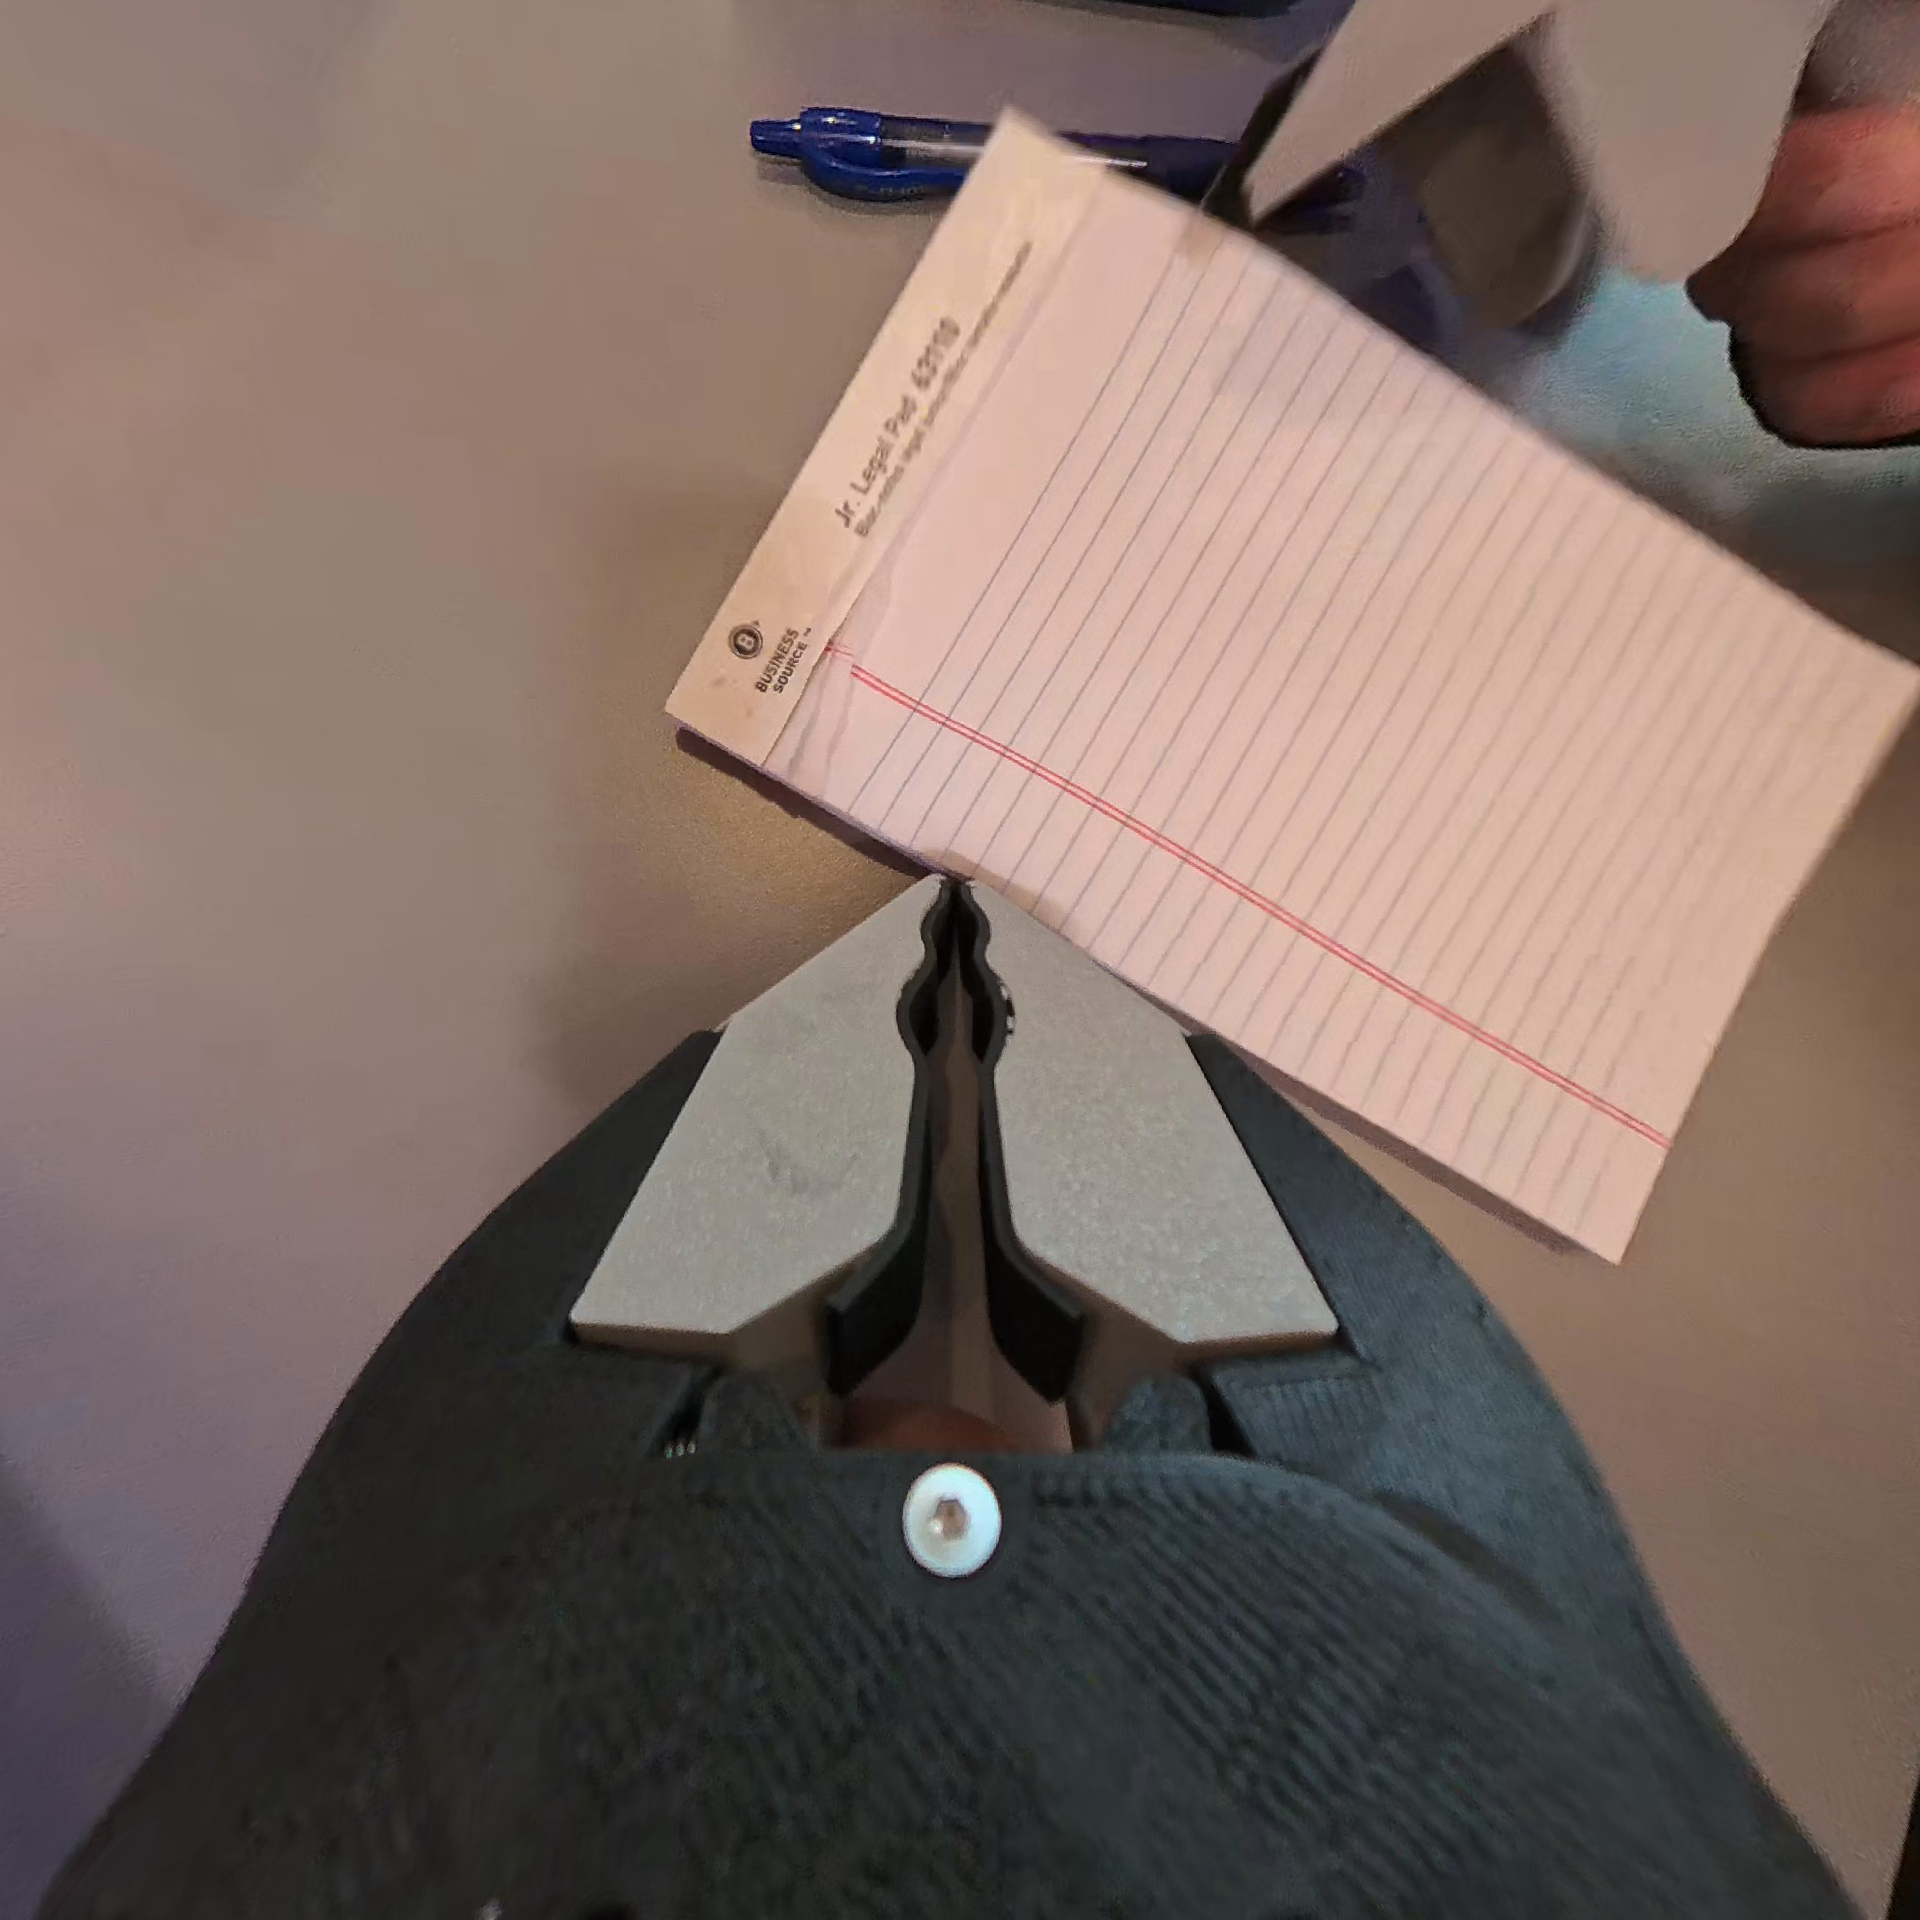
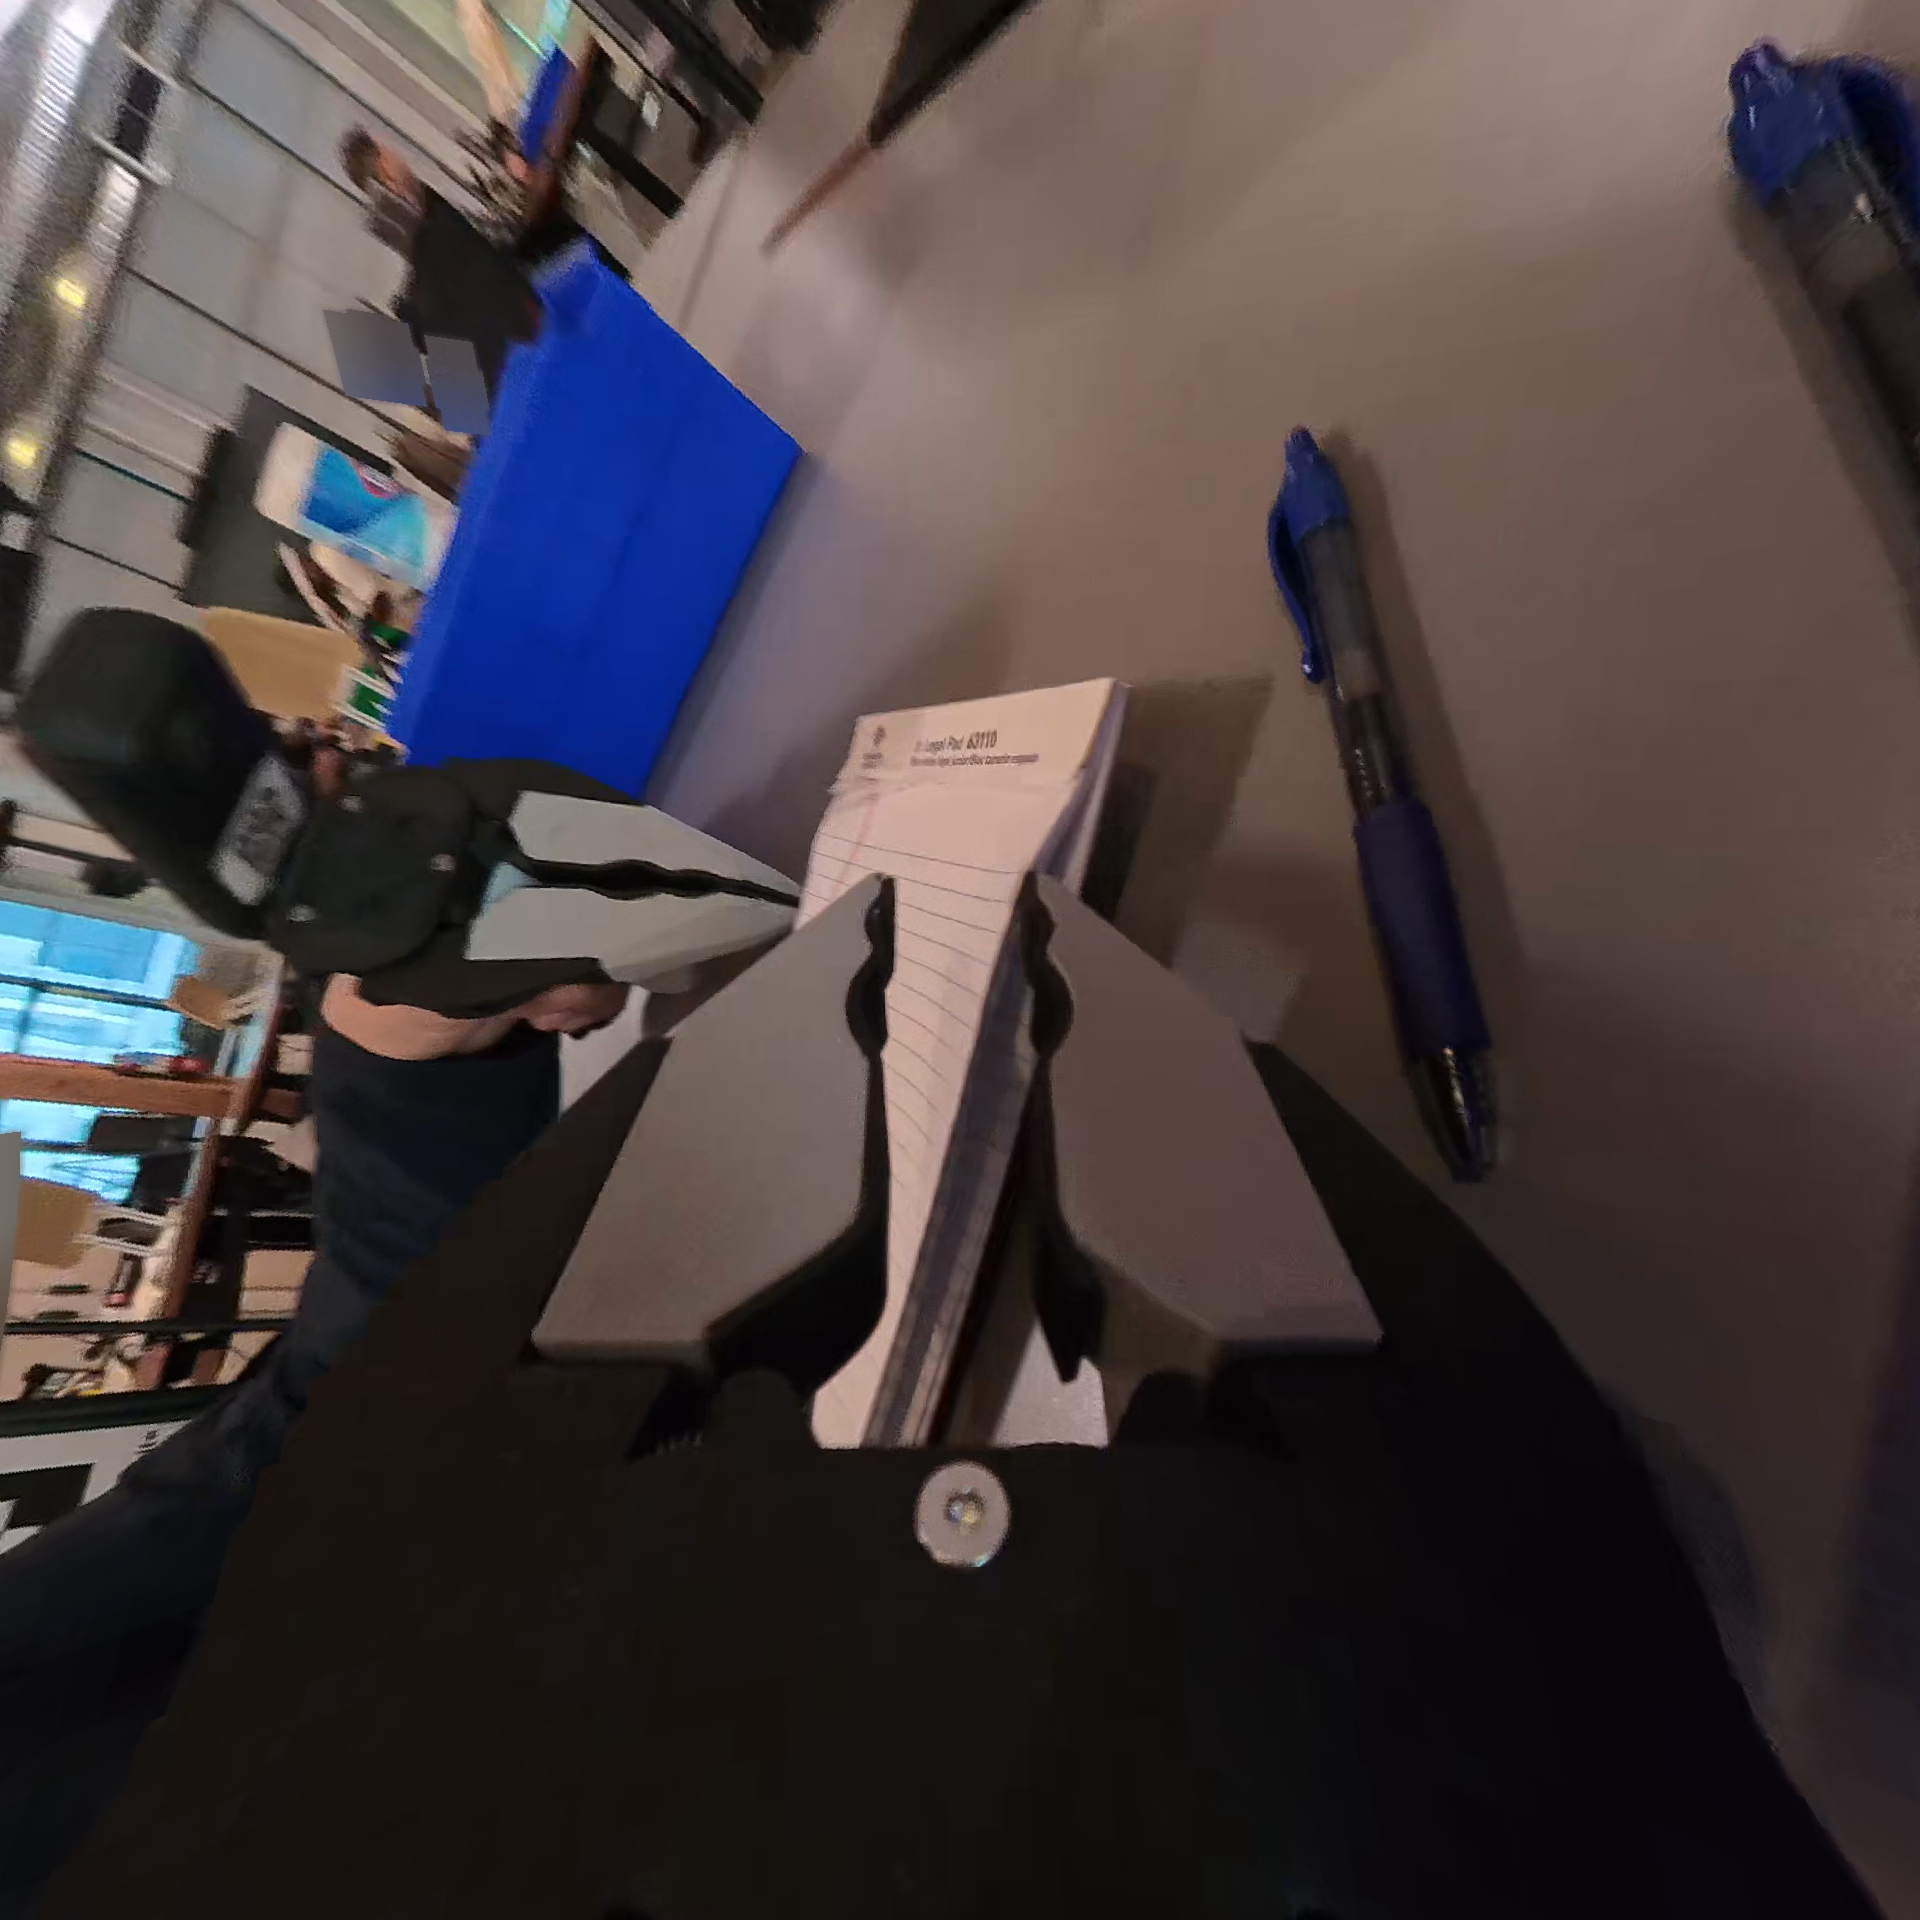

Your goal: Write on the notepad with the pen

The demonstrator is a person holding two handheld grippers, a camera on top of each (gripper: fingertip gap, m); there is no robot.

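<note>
A white lined notepad (image 1: 1299,675) with a tan top strip is held tilted up off the grey table (image 1: 312,520). My right gripper (image 2: 956,883) is shut on the pad's (image 2: 966,790) edge; it also shows in the left wrist view (image 1: 1351,187) at the pad's far corner. My left gripper (image 1: 956,894) is shut and empty, its tips right at the pad's near long edge; it also shows in the right wrist view (image 2: 790,894). A blue pen (image 1: 852,151) lies on the table beyond the pad, and right of the pad in the right wrist view (image 2: 1382,821).
A second blue pen (image 2: 1829,208) lies farther off on the table. A hand (image 1: 1849,291) holds the right gripper. A bright blue panel (image 2: 603,582) stands past the table's far edge, with a person and room clutter behind it. About 12 centimetres separates my left fingertips from my right. The blue pen (image 1: 852,151) is about 9 centimetres from my right fingertips and 15 centimetres from my left. Seen from the right wrist view (image 2: 1303,527) as well.
</note>
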